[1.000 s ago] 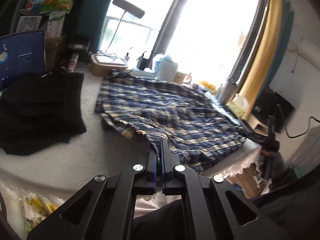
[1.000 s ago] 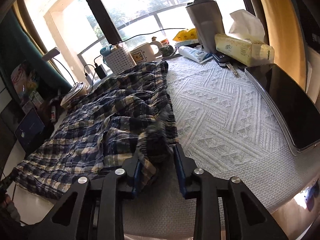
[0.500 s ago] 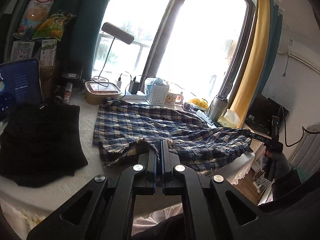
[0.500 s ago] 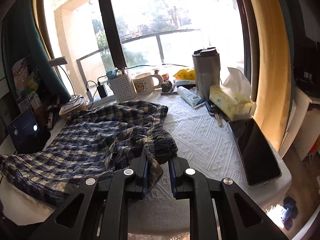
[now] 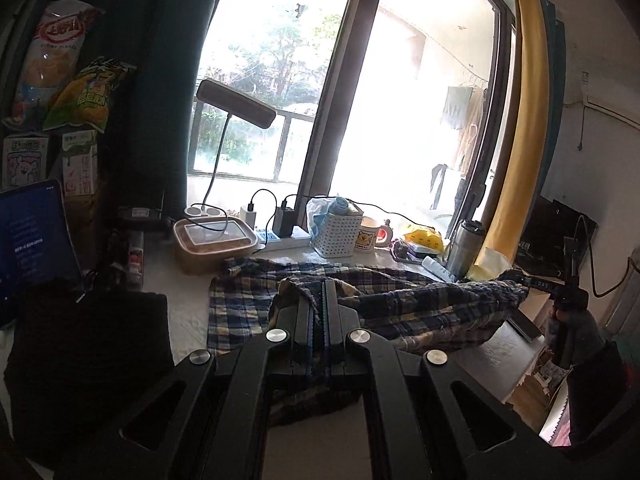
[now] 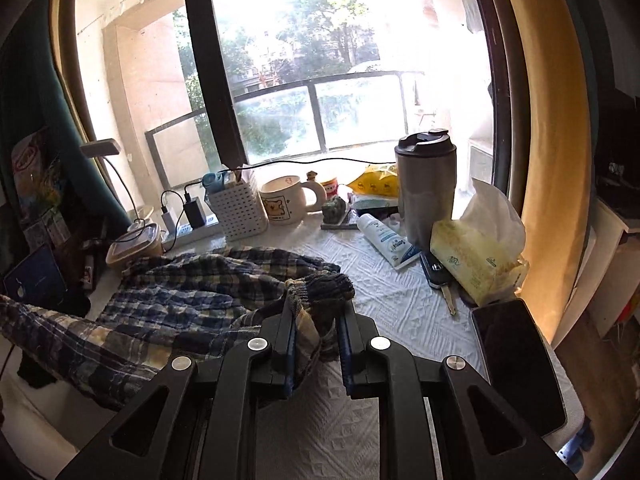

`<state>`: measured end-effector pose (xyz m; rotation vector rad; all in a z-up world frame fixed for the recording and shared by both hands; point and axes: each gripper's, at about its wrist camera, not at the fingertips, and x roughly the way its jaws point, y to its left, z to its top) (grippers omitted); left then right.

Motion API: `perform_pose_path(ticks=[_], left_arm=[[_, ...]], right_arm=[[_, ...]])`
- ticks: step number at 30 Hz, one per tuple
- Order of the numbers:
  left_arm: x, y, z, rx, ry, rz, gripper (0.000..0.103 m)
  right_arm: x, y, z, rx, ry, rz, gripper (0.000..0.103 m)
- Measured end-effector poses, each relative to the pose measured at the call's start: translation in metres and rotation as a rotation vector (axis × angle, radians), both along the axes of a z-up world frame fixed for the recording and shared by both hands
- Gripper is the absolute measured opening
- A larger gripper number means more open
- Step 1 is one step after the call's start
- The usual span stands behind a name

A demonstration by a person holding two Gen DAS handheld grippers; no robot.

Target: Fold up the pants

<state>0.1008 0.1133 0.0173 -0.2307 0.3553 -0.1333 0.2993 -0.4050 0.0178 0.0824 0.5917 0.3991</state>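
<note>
Between the two grippers, the plaid pants (image 5: 420, 312) hang stretched above the desk (image 6: 400, 308), part of the cloth lifted and the rest trailing over the white textured cover toward the window. The left gripper (image 5: 319, 300) has its jaws pressed almost together on a thin edge of the fabric. The right gripper (image 6: 316, 320) holds the bunched, ribbed waistband, its jaws narrow but kept a little apart by the thick wad of cloth between them. In the left wrist view the right gripper also shows at the far right, with the pants' end at its tip.

Just beside the pants on the left lies a dark folded garment (image 5: 88, 356), with a tablet (image 5: 32, 236) standing behind it. Along the window side stand a lidded food container (image 5: 214, 240), a white basket (image 6: 240, 212), a cream mug (image 6: 284, 200), a grey tumbler (image 6: 426, 188) and a tissue pack (image 6: 476, 256). A white tube (image 6: 386, 240) lies near the tumbler, and a black phone (image 6: 516, 364) rests flat at the desk's right edge. A desk lamp (image 5: 236, 104) arches over the container.
</note>
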Motion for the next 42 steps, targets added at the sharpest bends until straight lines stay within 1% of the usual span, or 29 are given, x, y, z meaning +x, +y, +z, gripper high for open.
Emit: perform_pose_path(ticks=[7,12,15,18,22,25,29,32,34,35,36,37,38,39,41,42], left_arm=[[0.056,0.015,0.006,0.003,-0.019,-0.004,0.002],[0.098,0.025,0.006,0.007,-0.014,-0.009,0.002],[0.128,0.035,-0.001,-0.014,0.016,-0.007,0.002],[0.156,0.041,-0.010,-0.017,0.048,-0.003,0.002],[0.195,0.050,-0.030,-0.031,0.112,0.000,0.002],[0.223,0.058,-0.050,-0.060,0.164,0.006,0.002],[0.247,0.064,-0.068,-0.057,0.212,0.026,0.002],[0.261,0.065,-0.074,-0.051,0.249,0.032,0.004],[0.268,0.066,-0.074,-0.039,0.261,0.037,0.015],[0.268,0.066,-0.072,-0.031,0.256,0.049,0.044],[0.267,0.067,-0.069,-0.024,0.241,0.060,0.076],[0.263,0.068,-0.064,-0.021,0.215,0.067,0.085],[0.261,0.069,-0.059,-0.018,0.203,0.072,0.096],[0.260,0.071,-0.056,-0.013,0.197,0.079,0.097],[0.256,0.073,-0.051,-0.004,0.194,0.088,0.097],[0.253,0.074,-0.050,-0.002,0.197,0.089,0.097]], right_arm=[[0.048,0.012,-0.001,0.035,0.036,-0.003,0.017],[0.083,0.025,-0.002,0.026,0.054,0.003,0.017],[0.106,0.033,-0.007,0.016,0.071,0.008,0.017],[0.128,0.042,-0.016,0.006,0.095,0.012,0.017],[0.159,0.055,-0.029,-0.006,0.136,0.017,0.017],[0.179,0.063,-0.040,-0.022,0.162,0.020,0.017],[0.205,0.075,-0.055,-0.043,0.202,0.025,0.017],[0.220,0.082,-0.066,-0.056,0.224,0.028,0.018],[0.230,0.086,-0.072,-0.061,0.243,0.029,0.018],[0.233,0.087,-0.074,-0.061,0.249,0.030,0.019],[0.236,0.087,-0.074,-0.059,0.250,0.027,0.023],[0.237,0.087,-0.073,-0.063,0.241,0.022,0.026],[0.237,0.086,-0.071,-0.065,0.227,0.015,0.040],[0.236,0.084,-0.068,-0.061,0.207,0.004,0.063],[0.234,0.077,-0.058,-0.047,0.157,-0.027,0.089],[0.232,0.073,-0.052,-0.038,0.138,-0.031,0.089]])
